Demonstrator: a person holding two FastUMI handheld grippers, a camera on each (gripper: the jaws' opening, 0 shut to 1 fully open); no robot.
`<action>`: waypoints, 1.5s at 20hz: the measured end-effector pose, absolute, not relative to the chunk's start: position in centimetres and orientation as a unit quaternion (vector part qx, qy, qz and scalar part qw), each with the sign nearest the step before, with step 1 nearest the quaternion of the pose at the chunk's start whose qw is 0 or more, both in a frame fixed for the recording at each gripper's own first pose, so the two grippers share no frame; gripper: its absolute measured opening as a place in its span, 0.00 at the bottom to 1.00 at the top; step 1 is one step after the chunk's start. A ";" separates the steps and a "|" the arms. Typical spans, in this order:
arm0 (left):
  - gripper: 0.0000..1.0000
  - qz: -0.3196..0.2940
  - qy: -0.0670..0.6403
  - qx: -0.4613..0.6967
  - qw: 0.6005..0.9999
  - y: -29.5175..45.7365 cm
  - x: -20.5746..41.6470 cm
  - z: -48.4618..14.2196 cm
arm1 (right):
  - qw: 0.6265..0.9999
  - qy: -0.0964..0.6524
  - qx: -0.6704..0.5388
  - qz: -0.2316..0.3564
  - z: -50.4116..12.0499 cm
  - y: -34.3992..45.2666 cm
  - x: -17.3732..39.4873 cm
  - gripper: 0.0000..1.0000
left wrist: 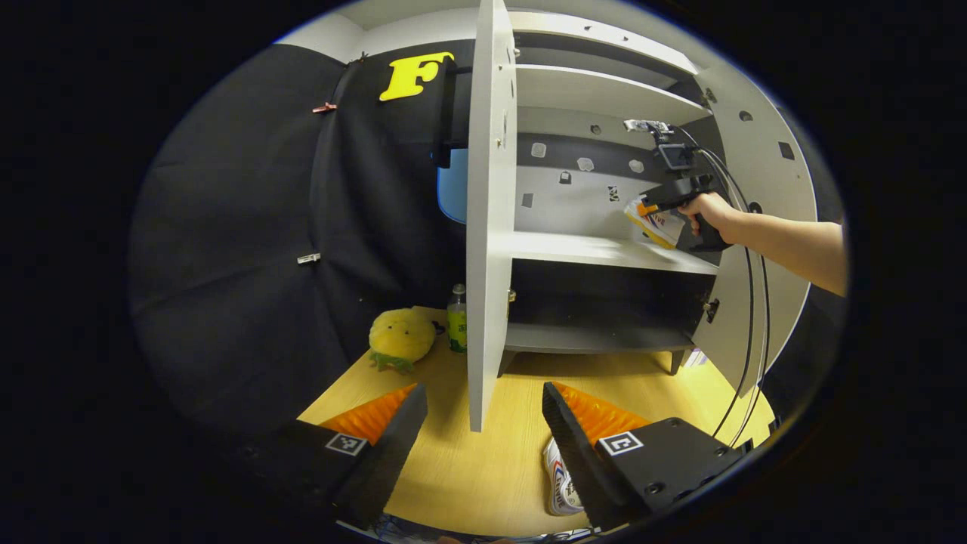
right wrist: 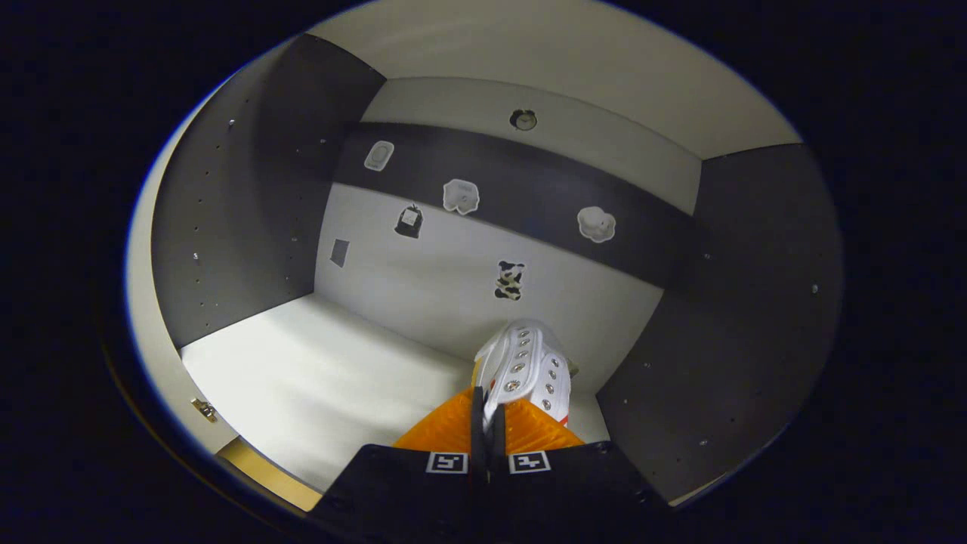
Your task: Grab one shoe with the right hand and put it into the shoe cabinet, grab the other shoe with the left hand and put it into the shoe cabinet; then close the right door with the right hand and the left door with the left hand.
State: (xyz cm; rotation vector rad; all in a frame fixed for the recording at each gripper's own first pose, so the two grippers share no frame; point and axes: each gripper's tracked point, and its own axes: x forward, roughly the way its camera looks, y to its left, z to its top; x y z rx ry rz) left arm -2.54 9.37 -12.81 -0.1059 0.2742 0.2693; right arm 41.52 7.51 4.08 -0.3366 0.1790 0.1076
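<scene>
One shoe (right wrist: 529, 366), white with metal eyelets, is pinched at its rim between the closed fingers of the right tool (right wrist: 487, 419) and points toward the far right corner of the middle shelf (right wrist: 317, 370) inside the shoe cabinet (left wrist: 604, 249). In the left gripper view, that right tool (left wrist: 668, 204) and the hand (left wrist: 710, 215) holding it reach in at the shelf's right end, the shoe (left wrist: 653, 223) tilted just above the shelf board. The other shoe (left wrist: 560, 483) lies on the wooden table (left wrist: 483, 461), near, just beside and partly behind the right finger of the left tool (left wrist: 483, 423), whose fingers are spread wide apart with nothing between them. The cabinet's left door (left wrist: 487, 227) stands open, edge-on, straight ahead of the left tool.
</scene>
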 end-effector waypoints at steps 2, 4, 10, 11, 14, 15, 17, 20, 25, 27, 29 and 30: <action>0.95 0.142 0.132 -0.051 0.980 9.4 -2.6 -12.4 | 0.981 0.113 -0.149 0.057 3.3 7.4 41.7 0.05; 0.95 0.146 0.129 -0.047 0.980 9.2 -3.0 -12.2 | 0.979 0.136 -0.140 0.057 2.3 7.2 41.6 0.05; 0.95 0.159 0.128 -0.052 0.978 8.8 -4.6 -12.7 | 0.976 0.188 -0.099 0.044 0.3 7.7 41.6 0.12; 0.95 0.160 0.127 -0.054 0.977 8.8 -5.0 -12.8 | 0.977 0.185 -0.095 0.037 0.8 7.7 41.2 0.15; 0.95 0.154 0.124 -0.061 0.978 8.6 -5.6 -12.9 | 0.982 0.154 -0.102 0.032 3.4 7.5 40.0 0.53; 0.95 0.148 0.122 -0.061 0.980 8.6 -5.7 -12.8 | 0.983 0.152 -0.099 0.032 4.0 7.6 39.0 0.65; 0.95 0.135 0.117 -0.054 0.982 8.5 -5.9 -12.9 | 0.986 0.135 -0.092 0.038 5.1 7.7 36.4 0.78; 0.95 0.111 0.114 -0.052 0.986 8.3 -5.6 -13.5 | 0.992 0.091 -0.083 0.031 6.8 7.5 32.1 0.98; 0.95 0.058 0.134 -0.077 0.986 7.0 -5.0 -16.5 | 0.997 0.008 -0.079 0.005 7.8 5.7 22.8 0.98; 0.95 0.038 0.147 -0.074 0.986 6.4 -4.6 -18.1 | 0.997 -0.006 -0.083 -0.005 6.9 5.1 19.0 0.98; 0.95 0.014 0.164 -0.068 0.984 5.5 -4.0 -19.7 | 0.997 -0.005 -0.079 -0.016 4.8 4.2 15.2 0.98; 0.95 0.000 0.172 -0.066 0.983 5.1 -3.6 -20.5 | 0.997 -0.001 -0.079 -0.024 3.5 3.8 13.5 0.98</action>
